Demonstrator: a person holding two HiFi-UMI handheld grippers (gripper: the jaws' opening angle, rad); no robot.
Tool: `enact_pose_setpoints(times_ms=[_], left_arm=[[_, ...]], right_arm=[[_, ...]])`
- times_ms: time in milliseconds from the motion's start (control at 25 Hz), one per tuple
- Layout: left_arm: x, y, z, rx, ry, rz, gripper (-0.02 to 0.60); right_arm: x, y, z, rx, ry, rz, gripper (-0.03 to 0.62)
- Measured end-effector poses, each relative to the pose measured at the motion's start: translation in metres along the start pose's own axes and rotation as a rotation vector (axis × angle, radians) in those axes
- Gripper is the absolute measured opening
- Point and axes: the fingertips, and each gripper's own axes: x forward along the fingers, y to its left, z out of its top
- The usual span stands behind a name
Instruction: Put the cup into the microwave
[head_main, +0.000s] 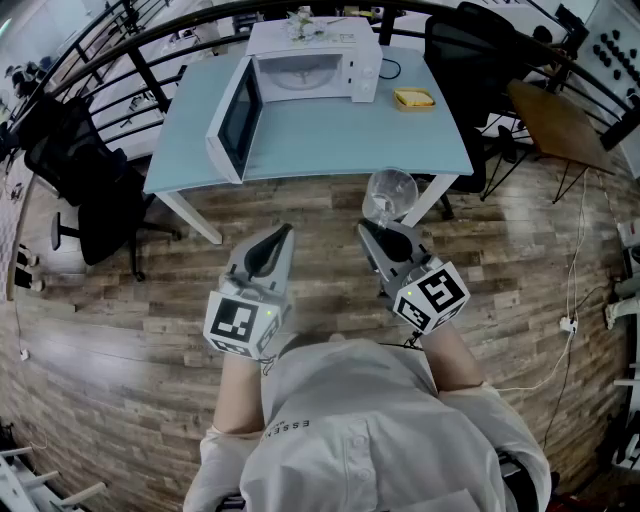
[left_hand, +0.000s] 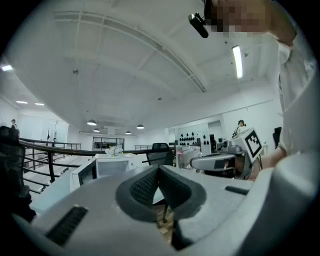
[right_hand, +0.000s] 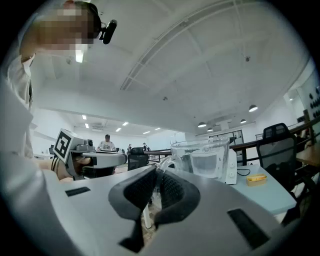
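A clear glass cup (head_main: 389, 195) hangs in the air in front of the table, held by its handle in my right gripper (head_main: 375, 228), which is shut on it. In the right gripper view the cup (right_hand: 205, 157) rises just past the pads, its handle pinched between them. The white microwave (head_main: 312, 62) stands at the far side of the light blue table (head_main: 320, 130) with its door (head_main: 232, 120) swung wide open to the left. My left gripper (head_main: 286, 232) is shut with nothing in it, level with the right one. From the left gripper view the microwave (left_hand: 107, 166) shows ahead.
A small yellow dish (head_main: 414, 98) lies on the table right of the microwave. Black office chairs stand at the left (head_main: 95, 190) and at the back right (head_main: 470, 50). A wooden side table (head_main: 560, 125) is at the right. Black railings run behind the table.
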Motion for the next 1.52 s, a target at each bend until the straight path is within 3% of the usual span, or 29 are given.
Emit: enact_pose_setpoints(times_ms=[400, 920, 1160, 1520], left_arm=[[0.010, -0.004, 0.003, 0.002, -0.001, -0.008, 0.000], [0.046, -0.002, -0.011, -0.020, 0.042, -0.034, 0.000], [0.084, 0.035, -0.019, -0.037, 0.039, -0.024, 0.000], [0.182, 0.134, -0.009, -0.045, 0.022, -0.043, 0.000]], right_arm=[[-0.002, 0.001, 0.002, 0.008, -0.014, 0.027, 0.018], [0.006, -0.036, -0.012, 0.049, 0.016, 0.014, 0.018], [0.045, -0.069, -0.017, 0.054, 0.026, 0.016, 0.018], [0.153, -0.150, 0.000, 0.045, 0.024, 0.008, 0.018]])
